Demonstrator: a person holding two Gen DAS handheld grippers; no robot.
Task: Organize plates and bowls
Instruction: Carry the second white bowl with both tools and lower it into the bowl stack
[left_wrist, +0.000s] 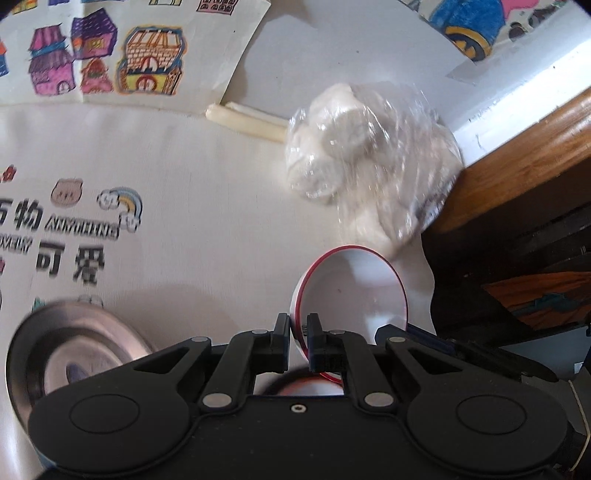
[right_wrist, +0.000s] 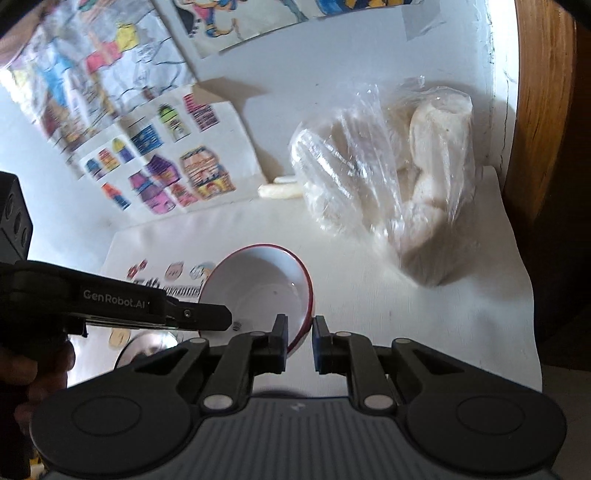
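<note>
left wrist view: left gripper pinching bowl rim
right gripper: slightly open, empty
bowl feel: probably light, slick, chippable; rim's the hold

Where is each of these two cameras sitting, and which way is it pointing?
Left wrist: on the left tool, looking along its fingers at the bowl whose rim they pinch, and a steel plate.
Right wrist: on the right tool, looking down at the table; the left tool and the person's hand show.
Both share the bowl, the plastic bag and the house drawings.
</note>
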